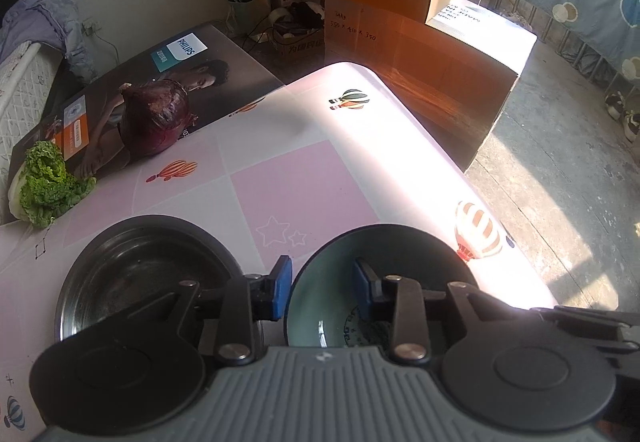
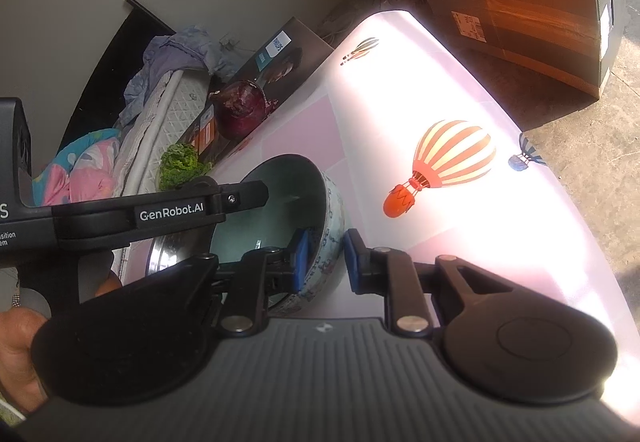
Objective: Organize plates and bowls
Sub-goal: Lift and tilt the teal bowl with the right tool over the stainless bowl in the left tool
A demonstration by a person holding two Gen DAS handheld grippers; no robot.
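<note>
A ceramic bowl (image 1: pixel 400 254) with a teal inside and patterned outside stands on the pink balloon tablecloth (image 1: pixel 304 189). A dark metal bowl (image 1: pixel 132 262) stands just left of it. My left gripper (image 1: pixel 322 288) is open, its jaws astride the ceramic bowl's left rim, one pad inside and one outside. In the right wrist view my right gripper (image 2: pixel 326 260) is open, its jaws astride the same bowl's (image 2: pixel 280 197) right wall. The left gripper's arm (image 2: pixel 160 215) crosses over the bowl. The metal bowl's rim (image 2: pixel 168 250) peeks out beneath it.
A red onion (image 1: pixel 154 117) and lettuce (image 1: pixel 48 185) lie at the table's far left beside a Philips box (image 1: pixel 188 57). Cardboard boxes (image 1: pixel 420 41) stand on the floor beyond the table's far edge. The table's right edge (image 1: pixel 500 209) drops to concrete floor.
</note>
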